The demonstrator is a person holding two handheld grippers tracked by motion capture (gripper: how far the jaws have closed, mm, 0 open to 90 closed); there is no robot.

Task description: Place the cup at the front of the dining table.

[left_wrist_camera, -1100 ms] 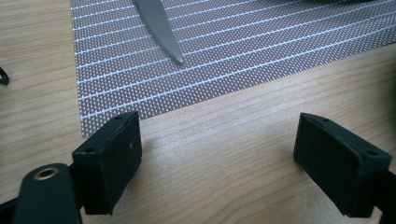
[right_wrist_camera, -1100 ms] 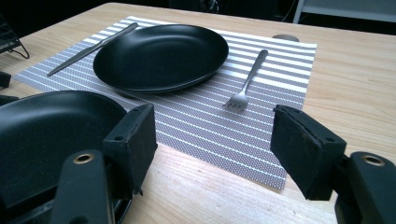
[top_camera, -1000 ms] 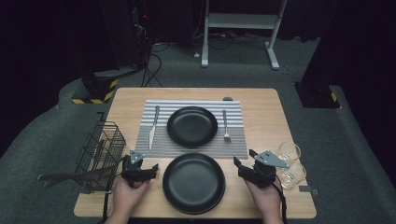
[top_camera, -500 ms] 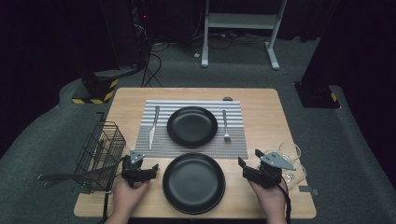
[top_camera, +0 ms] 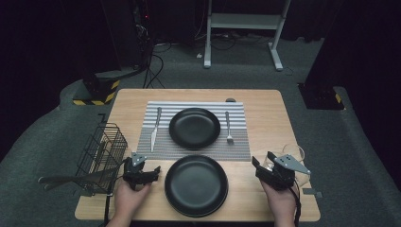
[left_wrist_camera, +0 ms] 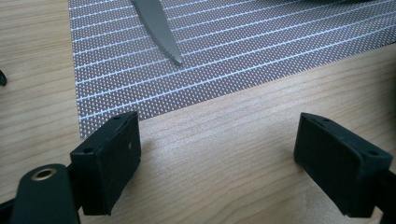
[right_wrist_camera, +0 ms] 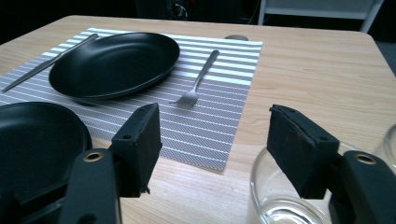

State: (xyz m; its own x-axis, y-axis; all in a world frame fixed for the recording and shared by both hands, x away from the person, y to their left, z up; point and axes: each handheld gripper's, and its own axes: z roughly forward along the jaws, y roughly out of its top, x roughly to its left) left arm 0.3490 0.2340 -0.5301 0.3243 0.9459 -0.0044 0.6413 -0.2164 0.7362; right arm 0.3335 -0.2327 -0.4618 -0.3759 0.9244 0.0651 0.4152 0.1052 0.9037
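Note:
A black plate (top_camera: 195, 128) sits on the striped placemat (top_camera: 236, 146), with a knife (top_camera: 154, 128) on its left and a fork (top_camera: 228, 126) on its right. A second black plate (top_camera: 196, 185) lies on the wood near the front edge, between my grippers. My left gripper (top_camera: 144, 171) (left_wrist_camera: 217, 135) stands open over bare wood by the placemat's corner (left_wrist_camera: 107, 93), the knife tip (left_wrist_camera: 161, 37) ahead of it. My right gripper (top_camera: 265, 161) (right_wrist_camera: 215, 126) is open; its jaws have just been closing. Its right jaw stands over the rim of a clear glass (right_wrist_camera: 280, 200), and no pad presses on it.
A black wire basket (top_camera: 101, 156) holding long utensils hangs over the table's left edge. Clear glasses (top_camera: 295, 153) stand at the right front, and a second glass edge (right_wrist_camera: 388, 144) is beside the first. A small dark disc (top_camera: 230, 100) lies behind the placemat.
My right gripper has shifted a little to the right, toward the glasses. The left gripper and the plates have stayed where they were.

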